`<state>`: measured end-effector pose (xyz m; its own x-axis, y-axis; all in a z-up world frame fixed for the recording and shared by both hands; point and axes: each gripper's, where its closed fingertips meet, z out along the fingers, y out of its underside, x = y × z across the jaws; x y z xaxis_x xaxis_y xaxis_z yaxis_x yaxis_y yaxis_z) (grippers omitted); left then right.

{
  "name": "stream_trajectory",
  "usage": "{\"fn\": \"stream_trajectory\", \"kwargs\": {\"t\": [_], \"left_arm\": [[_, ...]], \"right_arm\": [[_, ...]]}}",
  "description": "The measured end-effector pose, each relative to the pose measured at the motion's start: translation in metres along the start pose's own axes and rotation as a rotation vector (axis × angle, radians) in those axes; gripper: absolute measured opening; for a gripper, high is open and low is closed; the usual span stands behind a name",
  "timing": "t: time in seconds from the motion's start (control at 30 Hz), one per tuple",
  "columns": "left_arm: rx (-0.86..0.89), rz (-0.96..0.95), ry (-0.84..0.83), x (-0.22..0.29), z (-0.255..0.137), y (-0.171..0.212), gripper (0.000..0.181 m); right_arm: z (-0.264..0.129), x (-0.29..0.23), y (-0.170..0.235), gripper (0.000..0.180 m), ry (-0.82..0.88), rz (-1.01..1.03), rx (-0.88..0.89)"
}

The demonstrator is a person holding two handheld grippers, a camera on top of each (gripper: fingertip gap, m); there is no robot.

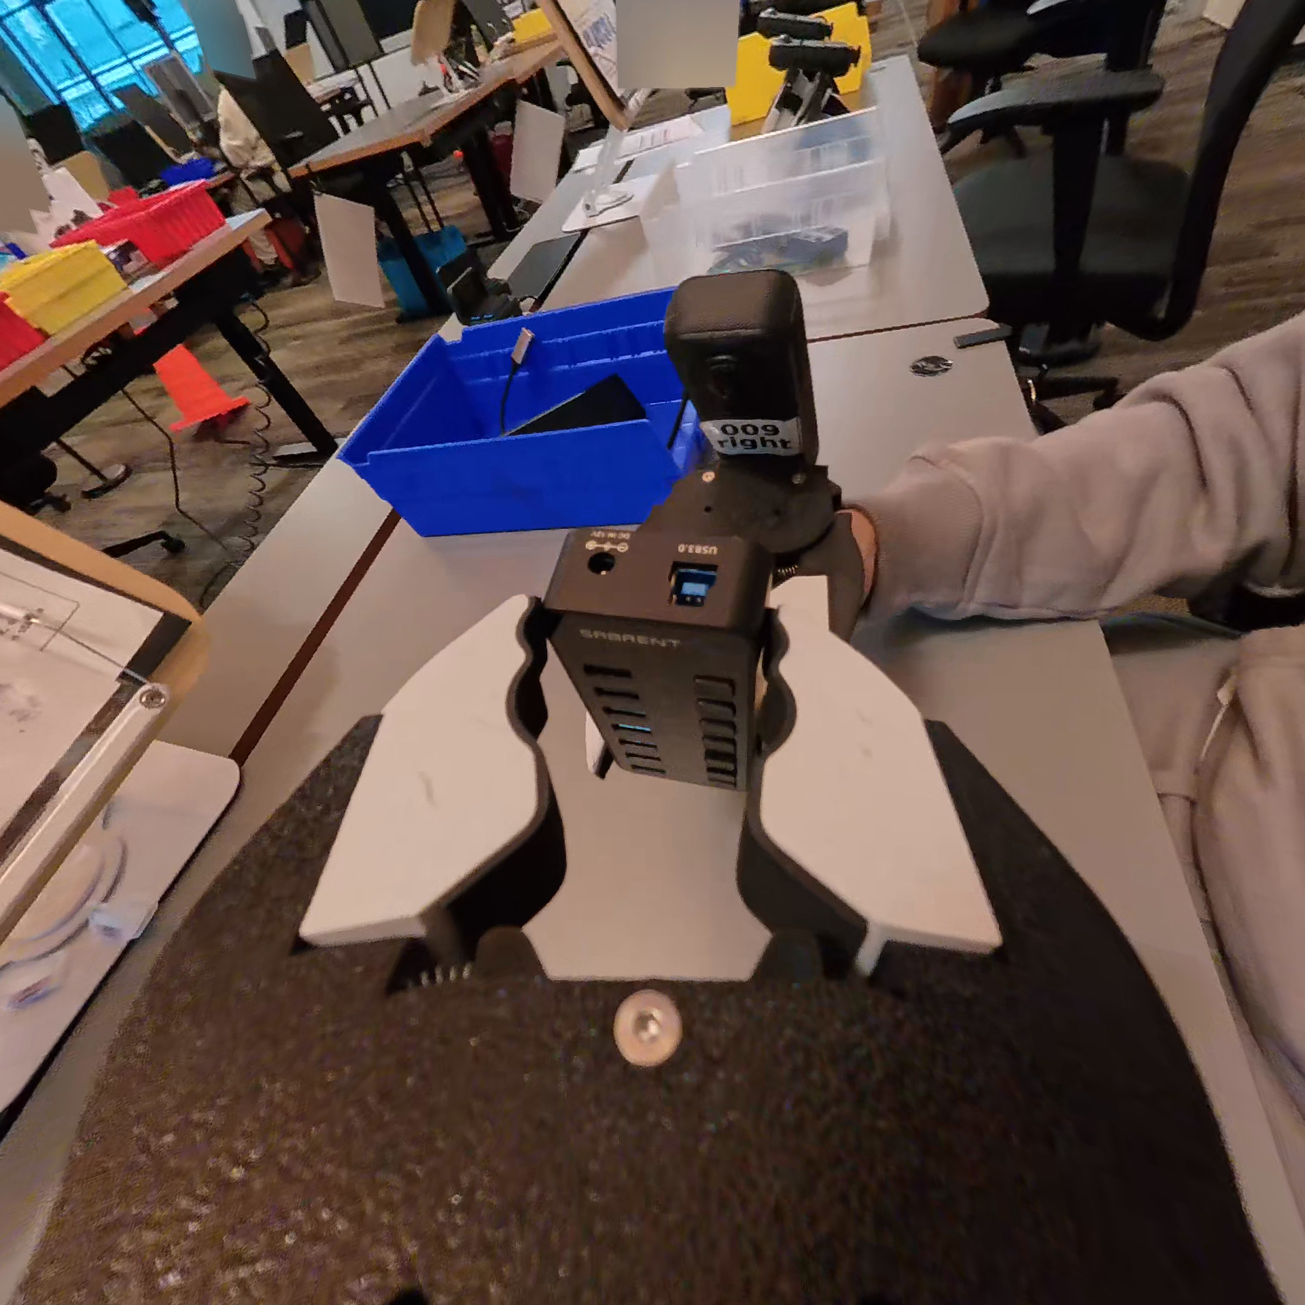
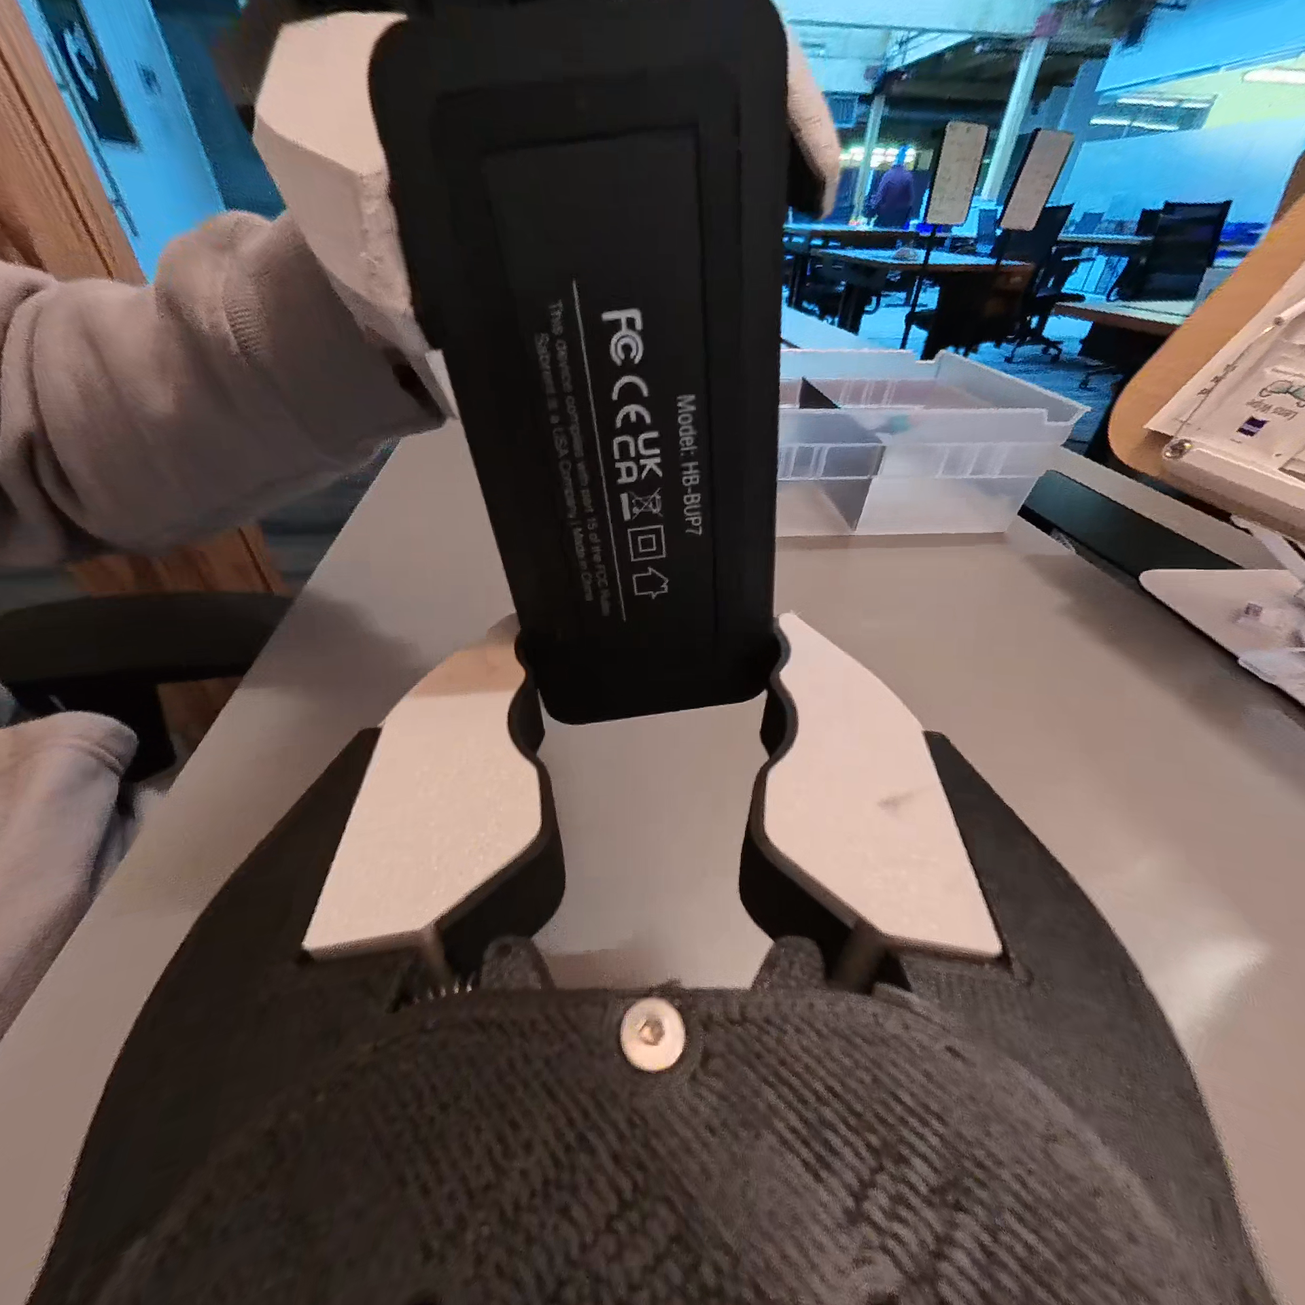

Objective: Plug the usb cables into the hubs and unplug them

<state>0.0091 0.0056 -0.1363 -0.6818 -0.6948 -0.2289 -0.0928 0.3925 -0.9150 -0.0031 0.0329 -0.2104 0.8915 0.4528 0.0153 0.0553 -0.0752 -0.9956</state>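
Hub (image 1: pixel 653 678) between both grippers, above table edge

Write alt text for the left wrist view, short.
The left gripper is closed on a black USB hub held above a grey table, with the right gripper gripping its far end. Behind sits a blue bin holding a loose cable.

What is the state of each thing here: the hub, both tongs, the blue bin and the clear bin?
USB hub: lifted off the table, held at both ends, no cable plugged in its visible ports.
Left tongs: shut on the hub.
Right tongs: shut on the hub.
Blue bin: on the table, holding a cable and a dark flat item.
Clear bin: on the table.
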Motion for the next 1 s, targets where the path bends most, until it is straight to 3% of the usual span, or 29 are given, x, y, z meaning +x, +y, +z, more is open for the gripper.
{"fn": "stream_trajectory", "kwargs": {"t": [0.2,0.53,0.67,1.0], "left_arm": [[-0.026,-0.037,-0.01,-0.006,0.013,0.013,0.059],[-0.048,-0.001,0.074,0.006,0.032,0.022,0.059],[-0.04,0.001,0.084,0.006,0.038,0.021,0.059],[-0.048,0.011,0.079,0.01,0.041,0.02,0.059]], "right_arm": [[0.004,0.006,-0.006,0.084,0.088,-0.031,0.02],[0.003,0.008,-0.001,0.071,0.078,-0.041,0.004],[0.001,0.007,-0.003,0.077,0.078,-0.026,0.025],[-0.002,0.005,0.003,0.073,0.055,-0.014,-0.05]]}}
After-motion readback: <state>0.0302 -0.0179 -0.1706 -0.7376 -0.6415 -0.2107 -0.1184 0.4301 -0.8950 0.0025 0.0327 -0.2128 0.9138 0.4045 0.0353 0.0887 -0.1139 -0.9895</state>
